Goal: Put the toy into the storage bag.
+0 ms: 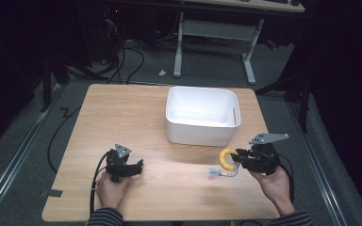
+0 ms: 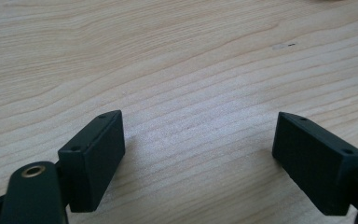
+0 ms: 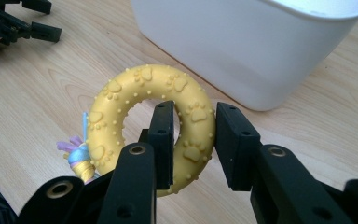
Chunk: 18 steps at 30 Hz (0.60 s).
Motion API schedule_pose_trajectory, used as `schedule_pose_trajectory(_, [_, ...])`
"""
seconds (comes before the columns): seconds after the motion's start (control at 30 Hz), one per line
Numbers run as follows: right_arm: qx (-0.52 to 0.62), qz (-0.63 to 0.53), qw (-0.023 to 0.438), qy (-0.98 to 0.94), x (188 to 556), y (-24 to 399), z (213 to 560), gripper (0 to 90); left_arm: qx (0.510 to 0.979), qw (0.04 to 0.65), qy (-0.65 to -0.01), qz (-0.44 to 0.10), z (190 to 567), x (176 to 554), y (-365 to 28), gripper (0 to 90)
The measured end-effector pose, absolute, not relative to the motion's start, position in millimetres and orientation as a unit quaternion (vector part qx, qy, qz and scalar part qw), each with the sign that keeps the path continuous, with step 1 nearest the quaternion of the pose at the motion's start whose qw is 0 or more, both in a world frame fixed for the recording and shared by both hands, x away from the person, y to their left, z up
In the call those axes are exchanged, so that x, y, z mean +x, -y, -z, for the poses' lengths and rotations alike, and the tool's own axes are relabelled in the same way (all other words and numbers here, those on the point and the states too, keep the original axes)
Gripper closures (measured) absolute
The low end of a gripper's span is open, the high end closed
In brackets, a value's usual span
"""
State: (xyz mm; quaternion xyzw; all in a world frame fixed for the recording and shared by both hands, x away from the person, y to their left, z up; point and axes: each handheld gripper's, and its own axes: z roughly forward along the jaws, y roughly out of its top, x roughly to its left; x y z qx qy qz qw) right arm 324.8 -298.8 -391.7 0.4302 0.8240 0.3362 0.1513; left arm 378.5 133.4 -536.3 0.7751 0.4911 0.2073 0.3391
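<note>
yellow ring toy [image 3: 151, 126] is the likely thing in play, though first the bigger pieces: wooden table [image 1: 122, 113], then the white bin [image 1: 201, 115] toward its far side. the ring sits just in front of the bin's near right corner, its coloured tassel [image 1: 221, 172] trailing onto the table. the right gripper [image 3: 193, 140] is nearer, jaws clamped across the ring's band, one inside the hole. the bin lies just beyond. the left gripper [image 2: 198, 149] rests well apart, jaws spread over bare wood.
</note>
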Motion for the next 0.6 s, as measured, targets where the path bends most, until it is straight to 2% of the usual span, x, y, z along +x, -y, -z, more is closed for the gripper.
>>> schedule_pose_trajectory(0.6, [0.421,-0.348,0.157,-0.823,338,297,361,69.1,0.775,0.339,-0.491,-0.207,536,378,-133,17.2])
